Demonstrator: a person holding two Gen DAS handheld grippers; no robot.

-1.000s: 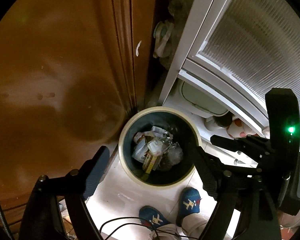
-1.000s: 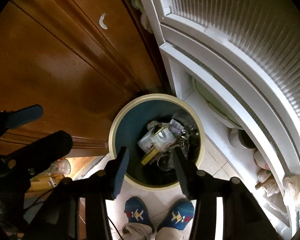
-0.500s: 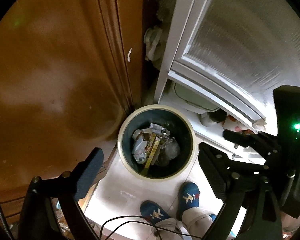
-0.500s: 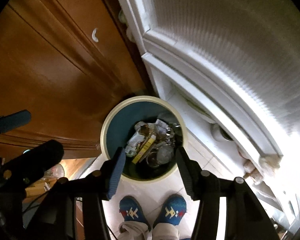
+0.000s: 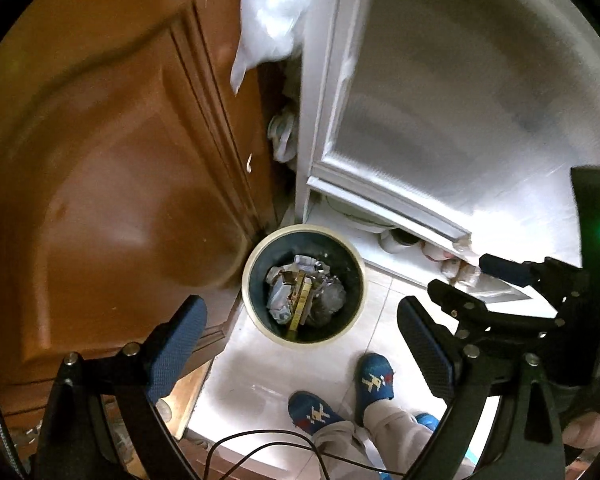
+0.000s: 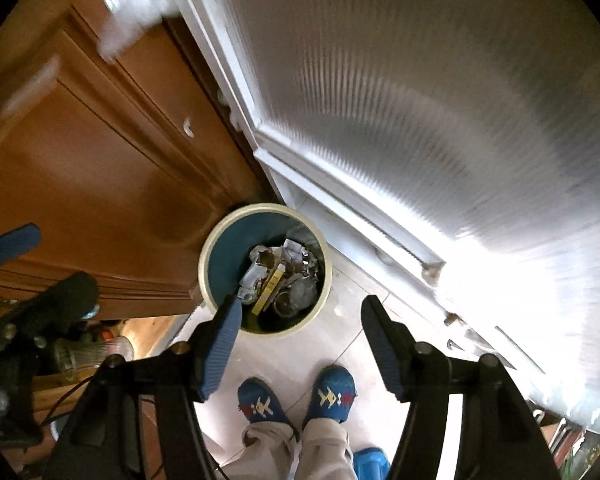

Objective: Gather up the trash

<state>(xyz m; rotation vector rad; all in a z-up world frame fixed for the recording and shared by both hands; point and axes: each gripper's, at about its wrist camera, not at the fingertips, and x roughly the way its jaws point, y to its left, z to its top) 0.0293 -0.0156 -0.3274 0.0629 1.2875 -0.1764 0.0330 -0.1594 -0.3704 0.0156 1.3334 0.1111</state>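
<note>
While the left wrist view looks steeply down, the left gripper (image 5: 300,344) stands wide apart with nothing between its blue pads; its jaws have just been opening. Beyond it, a round bin (image 5: 256,312) with a cream rim sits on the pale floor (image 5: 260,376), in the corner between a brown wooden door (image 5: 112,184) and a white frosted-glass door (image 5: 440,100). Crumpled trash (image 5: 304,292) lies inside the bin. Two blue slippers (image 5: 374,376) stand nearer.

From the right wrist view, the right gripper (image 6: 300,348) is likewise parted and empty, its jaws having just been opening. The same bin (image 6: 216,264) lies just beyond its left pad, trash (image 6: 280,280) piled inside, slippers (image 6: 332,396) nearest.
</note>
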